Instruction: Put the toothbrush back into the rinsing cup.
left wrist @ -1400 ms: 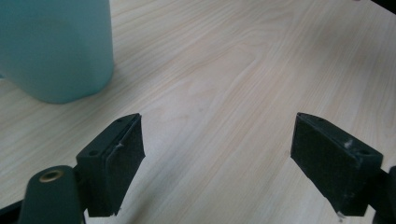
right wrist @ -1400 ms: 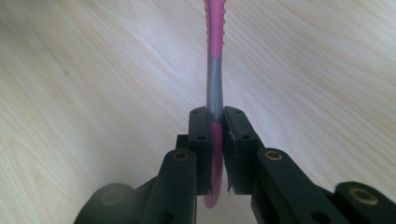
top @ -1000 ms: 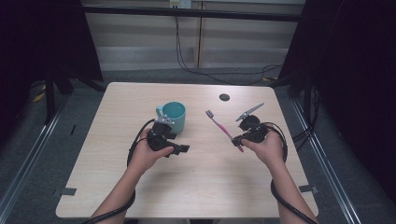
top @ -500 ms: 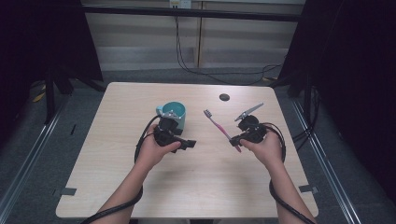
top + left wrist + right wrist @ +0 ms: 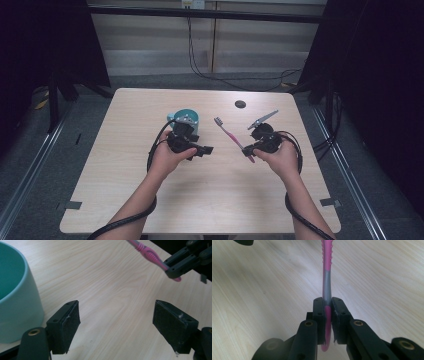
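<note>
Shifted since a second ago: left gripper (image 5: pixel 200 149), then low beside the teal cup (image 5: pixel 188 121), now drawn clear of it toward the table's middle; jaws spread wide, lately narrowing a little, nothing between them but bare wood. Unchanged: right gripper (image 5: pixel 248 150), jaws clenched on the handle end of the pink-and-grey toothbrush (image 5: pixel 228 134), held in the same place right of centre.

Left gripper view: both pads (image 5: pixel 70 328) apart over the table (image 5: pixel 110 305); cup wall (image 5: pixel 17 305) at left, just beside the left jaw, contact not determinable; toothbrush handle (image 5: pixel 147 251) and the other gripper's tips (image 5: pixel 178 265) at upper right.

Right gripper view: toothbrush (image 5: pixel 327 285) clamped between the pads (image 5: pixel 338 315), shaft running straight up and away, pink butt end protruding below the jaws.

High view alone: small dark round item (image 5: pixel 240 104) on the far side of the table, well apart; bristle head raised, pointing toward the cup.

Cut off or unclear: cup rim and base in left gripper view; bristle head beyond frame top in both gripper views; dark round item too small to identify.
</note>
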Demonstrator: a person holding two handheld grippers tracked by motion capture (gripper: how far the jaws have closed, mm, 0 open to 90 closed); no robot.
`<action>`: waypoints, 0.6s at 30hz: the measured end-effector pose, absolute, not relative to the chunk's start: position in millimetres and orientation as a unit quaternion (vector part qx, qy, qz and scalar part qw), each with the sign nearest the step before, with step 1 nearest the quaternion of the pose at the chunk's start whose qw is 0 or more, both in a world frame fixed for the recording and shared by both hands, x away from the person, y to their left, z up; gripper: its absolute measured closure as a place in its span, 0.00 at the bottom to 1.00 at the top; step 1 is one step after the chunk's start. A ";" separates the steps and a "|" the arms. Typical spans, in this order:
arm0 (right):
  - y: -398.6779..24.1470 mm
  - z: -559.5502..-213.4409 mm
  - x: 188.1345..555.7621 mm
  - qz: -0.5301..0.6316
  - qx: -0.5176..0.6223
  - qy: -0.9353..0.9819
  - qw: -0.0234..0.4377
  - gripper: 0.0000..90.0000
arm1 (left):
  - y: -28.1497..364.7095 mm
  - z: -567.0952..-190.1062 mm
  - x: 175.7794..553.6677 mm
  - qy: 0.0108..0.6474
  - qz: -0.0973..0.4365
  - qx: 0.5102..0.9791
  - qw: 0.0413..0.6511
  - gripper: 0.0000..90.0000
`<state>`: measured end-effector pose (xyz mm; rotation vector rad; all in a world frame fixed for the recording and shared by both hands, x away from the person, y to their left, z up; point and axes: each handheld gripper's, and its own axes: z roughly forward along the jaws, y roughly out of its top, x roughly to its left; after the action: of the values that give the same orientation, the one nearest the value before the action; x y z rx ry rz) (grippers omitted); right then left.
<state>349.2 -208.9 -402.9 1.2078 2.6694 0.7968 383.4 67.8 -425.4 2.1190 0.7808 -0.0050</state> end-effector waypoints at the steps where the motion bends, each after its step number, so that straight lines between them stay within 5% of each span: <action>1: -208.7 -402.9 349.4 0.262 0.396 0.879 0.053 0.92 | 66.4 -424.7 383.1 0.313 0.001 0.847 0.429 0.24; 18: -197.3 -403.8 348.7 0.283 0.390 0.875 0.050 0.92 | 55.2 -414.9 384.7 0.313 -0.001 0.842 0.440 0.39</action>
<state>348.7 -197.3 -403.8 1.1869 2.6633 0.8628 384.7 55.2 -414.9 2.0912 0.7770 -0.0034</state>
